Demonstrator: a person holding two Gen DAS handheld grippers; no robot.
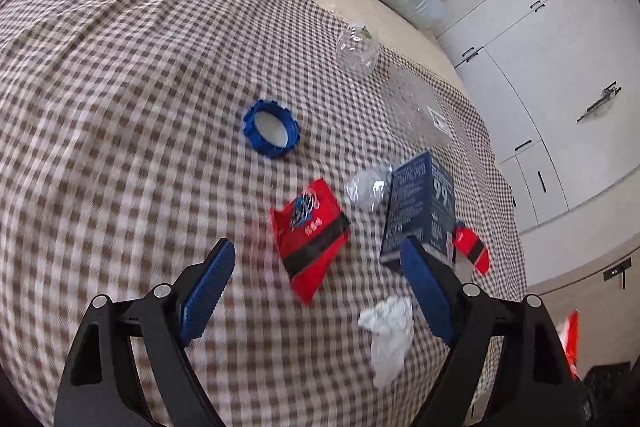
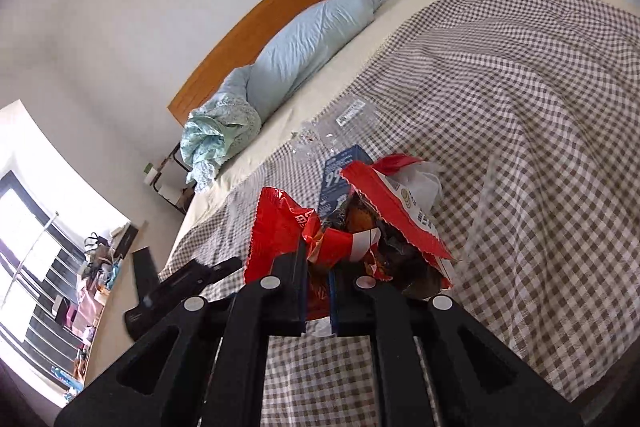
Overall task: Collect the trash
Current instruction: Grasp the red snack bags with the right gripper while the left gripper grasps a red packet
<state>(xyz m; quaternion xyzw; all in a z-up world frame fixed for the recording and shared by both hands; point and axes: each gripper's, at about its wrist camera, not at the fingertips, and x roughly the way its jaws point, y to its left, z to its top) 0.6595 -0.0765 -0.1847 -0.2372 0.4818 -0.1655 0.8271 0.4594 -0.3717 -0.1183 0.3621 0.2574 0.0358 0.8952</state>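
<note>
In the left wrist view several pieces of trash lie on the checked bed cover: a blue ring-shaped lid, a flat red packet, a dark blue box, crumpled clear film, a white tissue wad, a small red wrapper and two clear plastic containers. My left gripper hovers open just above the red packet, holding nothing. My right gripper is shut on a crumpled red snack wrapper, lifted above the bed, with the dark blue box behind it.
A light blue pillow and a green bundle lie at the orange headboard. White wardrobe doors stand beyond the bed's far edge. A cluttered shelf sits by the window. A black device part shows left of my right gripper.
</note>
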